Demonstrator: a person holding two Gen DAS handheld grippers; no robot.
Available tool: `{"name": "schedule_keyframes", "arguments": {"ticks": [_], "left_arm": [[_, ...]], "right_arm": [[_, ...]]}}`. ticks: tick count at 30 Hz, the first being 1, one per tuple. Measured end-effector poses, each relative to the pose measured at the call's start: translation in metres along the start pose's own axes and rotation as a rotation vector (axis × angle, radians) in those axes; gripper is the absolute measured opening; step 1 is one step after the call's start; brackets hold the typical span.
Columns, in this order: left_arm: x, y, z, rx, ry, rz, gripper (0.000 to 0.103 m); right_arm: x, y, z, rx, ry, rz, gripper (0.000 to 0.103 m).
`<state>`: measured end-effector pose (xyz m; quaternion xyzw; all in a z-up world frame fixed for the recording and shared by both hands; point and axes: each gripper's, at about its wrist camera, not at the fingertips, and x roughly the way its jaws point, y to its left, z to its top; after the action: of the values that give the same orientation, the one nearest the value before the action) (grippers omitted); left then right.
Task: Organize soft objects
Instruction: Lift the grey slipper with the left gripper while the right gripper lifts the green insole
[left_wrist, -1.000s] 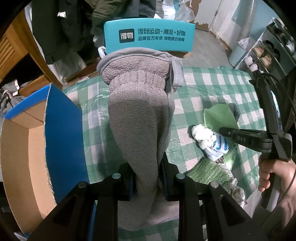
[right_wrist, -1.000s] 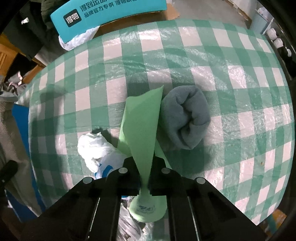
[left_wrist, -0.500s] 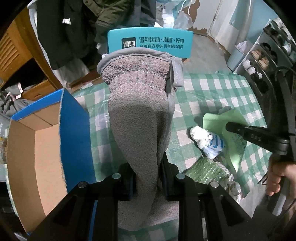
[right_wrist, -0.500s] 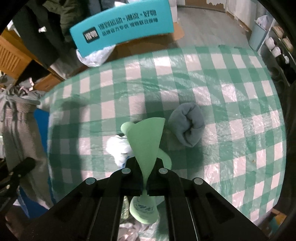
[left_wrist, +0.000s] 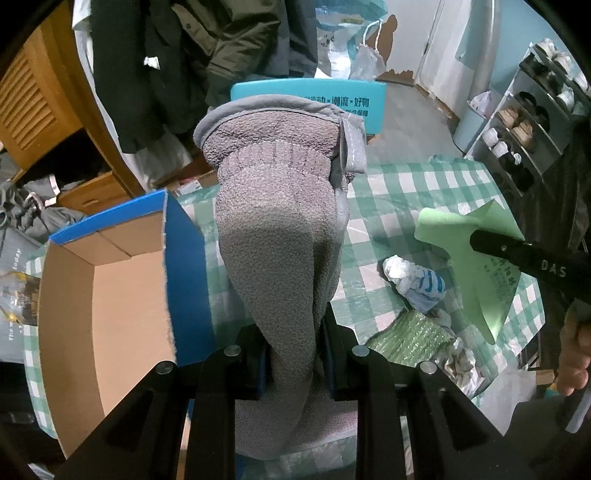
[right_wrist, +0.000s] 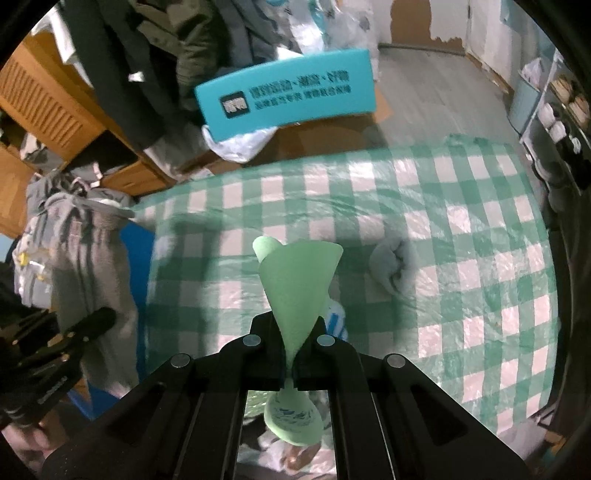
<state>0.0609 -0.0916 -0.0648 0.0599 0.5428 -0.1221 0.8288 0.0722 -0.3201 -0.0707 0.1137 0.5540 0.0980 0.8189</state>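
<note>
1. While the left tool (left_wrist: 291, 354) is clamped tight on a grey fleece garment (left_wrist: 280, 229), the fabric stands up in front of the lens and flops over at the cuff, so it's soft, bulky and probably light.
2. Right tool (right_wrist: 291, 354) is pinched shut on a thin green foam sheet (right_wrist: 299, 280), which fans out above the jaws. Looks springy and nearly weightless; gripping near the middle fold seems sensible.
3. Just left of the fleece sits an open cardboard box (left_wrist: 110, 295) with a blue outer wall, my guess for the drop spot.
4. Further out on the checked counter (right_wrist: 461, 258): a rolled grey sock (right_wrist: 388, 266), a crumpled white bag (left_wrist: 413, 280) and green bubble wrap (left_wrist: 410, 332), all not yet sorted.
</note>
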Motion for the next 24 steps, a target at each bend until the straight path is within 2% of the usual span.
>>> {"name": "schedule_keyframes", "arguments": {"ticks": [10,24], "left_arm": [[-0.026,0.014,-0.006,-0.016,-0.045,0.016,0.023],[-0.055,0.043,-0.021,-0.056,-0.103,0.062,0.023]], "right_arm": [[-0.024,0.038,0.0,-0.071,-0.042,0.04,0.001],[-0.037,0.097,-0.006,-0.178,-0.068,0.087,0.001]]}}
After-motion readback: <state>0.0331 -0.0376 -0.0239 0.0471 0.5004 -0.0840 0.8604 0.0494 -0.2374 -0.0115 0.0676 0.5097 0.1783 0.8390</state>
